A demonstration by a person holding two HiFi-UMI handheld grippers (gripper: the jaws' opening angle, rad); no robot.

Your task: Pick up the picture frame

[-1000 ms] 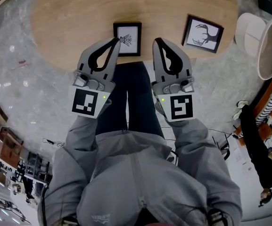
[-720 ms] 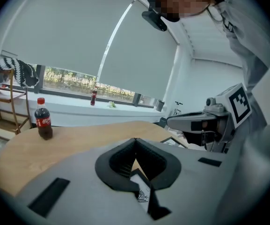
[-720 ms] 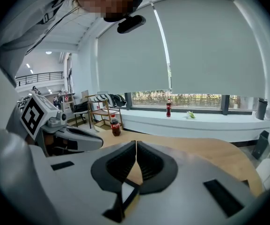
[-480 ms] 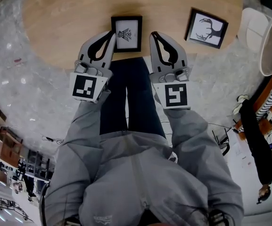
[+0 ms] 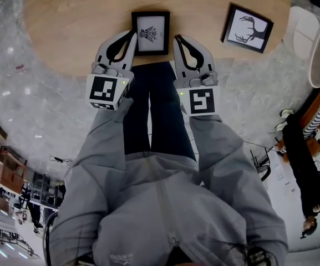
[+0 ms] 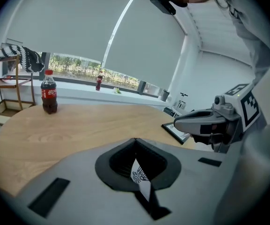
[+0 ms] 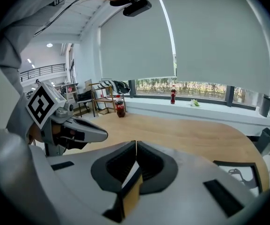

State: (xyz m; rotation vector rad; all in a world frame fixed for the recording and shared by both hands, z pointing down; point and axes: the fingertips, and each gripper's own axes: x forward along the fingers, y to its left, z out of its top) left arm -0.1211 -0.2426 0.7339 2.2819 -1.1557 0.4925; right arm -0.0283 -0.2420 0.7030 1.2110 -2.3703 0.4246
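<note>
picture frame (image 5: pixel 150 32): black border, white mount, small dark emblem; lying flat on the round wooden table (image 5: pixel 65 21), right at its near edge, dead centre between the two gripper tips
grey sleeves (image 5: pixel 101 143): closest in, reaching forward side by side over dark trousers (image 5: pixel 157 110)
marker cubes (image 5: pixel 105 90): one on the back of each gripper, square black-and-white patterns facing up
left gripper (image 5: pixel 131 36): clenched, jaws pressed tight together with nothing between them; tip just beside the frame's near left corner, contact impossible to judge
left gripper view: emblem of the frame peeking through the hollow behind the closed jaws, so the frame just below and ahead
right gripper (image 5: pixel 176 39): clenched too, jaws meeting in a thin line, empty; tip just beside the frame's near right corner, contact again impossible to judge
right gripper view: edge of the frame and bare wood showing through the hollow
second frame (image 5: pixel 247 28): black border, antler drawing, flat on the table, tilted, well apart to the right
cola bottle (image 6: pixel 49 92): upright on the far side of the table, red label and cap
white drum-shaped object (image 5: pixel 309 43): beyond the table's right edge, on the pale stone floor (image 5: pixel 15 93)
small red bottle (image 6: pixel 98 82): upright on the window sill
roller blinds (image 7: pixel 209 36): drawn most of the way down, a strip of greenery below
</note>
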